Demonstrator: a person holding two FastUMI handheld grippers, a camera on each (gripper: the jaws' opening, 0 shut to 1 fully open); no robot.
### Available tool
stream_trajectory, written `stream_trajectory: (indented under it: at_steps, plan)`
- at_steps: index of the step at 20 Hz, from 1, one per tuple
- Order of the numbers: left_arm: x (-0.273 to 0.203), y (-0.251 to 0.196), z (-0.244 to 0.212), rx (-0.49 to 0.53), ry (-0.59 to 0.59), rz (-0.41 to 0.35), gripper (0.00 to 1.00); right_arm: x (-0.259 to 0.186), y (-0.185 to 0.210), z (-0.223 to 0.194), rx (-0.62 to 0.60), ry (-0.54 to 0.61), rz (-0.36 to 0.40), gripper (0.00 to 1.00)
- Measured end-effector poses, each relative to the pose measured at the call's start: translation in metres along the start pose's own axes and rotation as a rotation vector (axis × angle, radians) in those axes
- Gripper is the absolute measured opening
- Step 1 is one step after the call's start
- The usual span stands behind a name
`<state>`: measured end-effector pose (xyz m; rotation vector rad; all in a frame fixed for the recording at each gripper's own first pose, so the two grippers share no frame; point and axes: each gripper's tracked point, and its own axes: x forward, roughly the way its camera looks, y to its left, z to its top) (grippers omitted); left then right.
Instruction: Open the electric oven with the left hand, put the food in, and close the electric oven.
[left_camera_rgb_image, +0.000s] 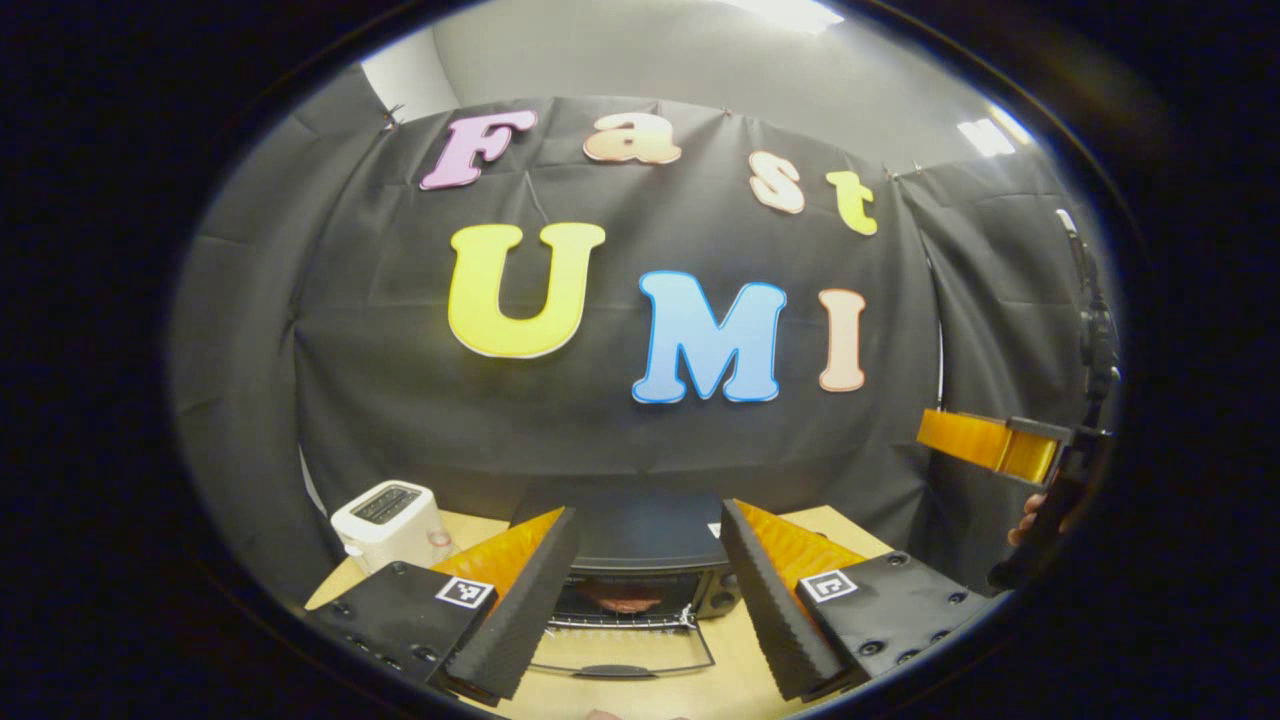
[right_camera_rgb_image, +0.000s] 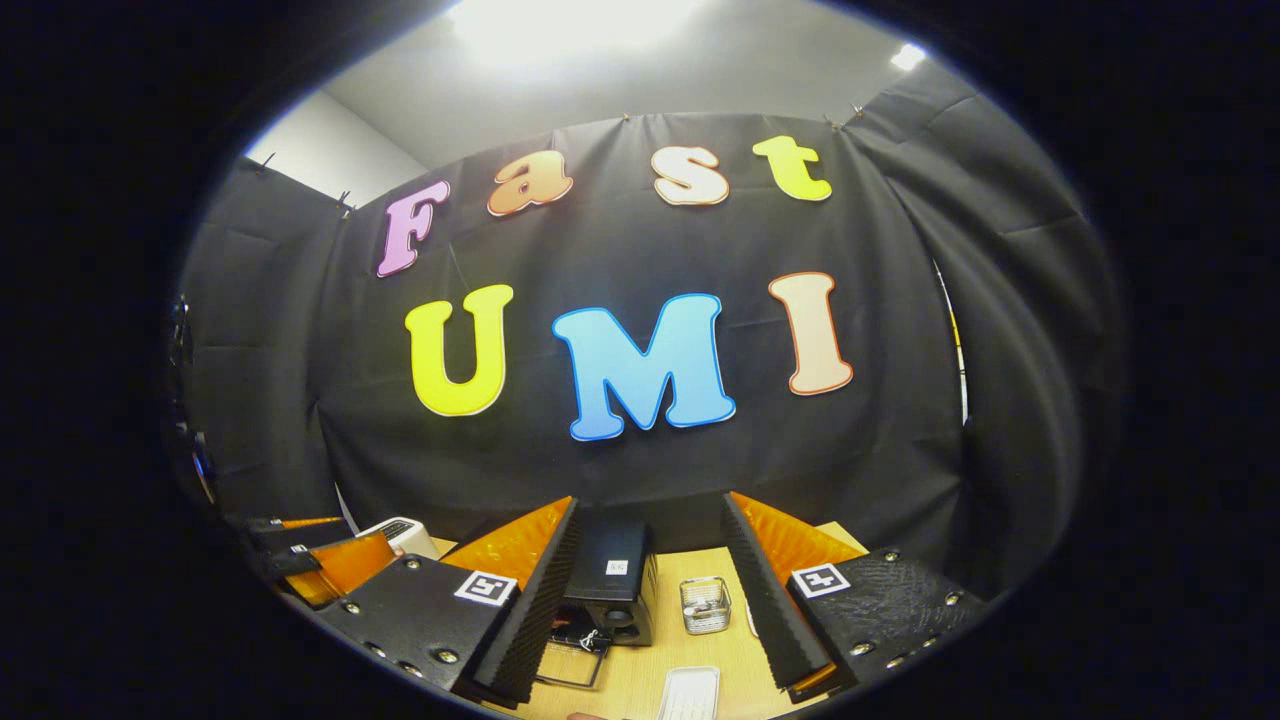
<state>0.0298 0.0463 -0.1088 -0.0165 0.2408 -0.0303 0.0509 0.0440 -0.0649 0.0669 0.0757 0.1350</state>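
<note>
The electric oven (left_camera_rgb_image: 640, 560) was seen on the wooden table (left_camera_rgb_image: 740, 660), framed between the widely parted, empty fingers of the left gripper (left_camera_rgb_image: 640, 610); its door (left_camera_rgb_image: 622, 655) lay folded down, and something reddish, likely the food (left_camera_rgb_image: 622, 600), sat on the rack. The right gripper (right_camera_rgb_image: 645, 620) was likewise held wide apart and empty. Closing seemed the step in hand: the door's front edge would best be caught from below and swung up squarely, without jolting the oven.
</note>
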Motion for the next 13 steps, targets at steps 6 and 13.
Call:
stream_trajectory:
  at_steps: [6,13]
  plan:
    - [0.014,-0.002,-0.069,-0.022,0.180,0.018,0.92,-0.003,-0.012,0.015,0.006,-0.024,-0.021,0.85]
    - [0.018,-0.001,-0.162,-0.019,0.419,0.012,0.92,-0.007,-0.024,0.028,0.004,-0.047,-0.050,0.85]
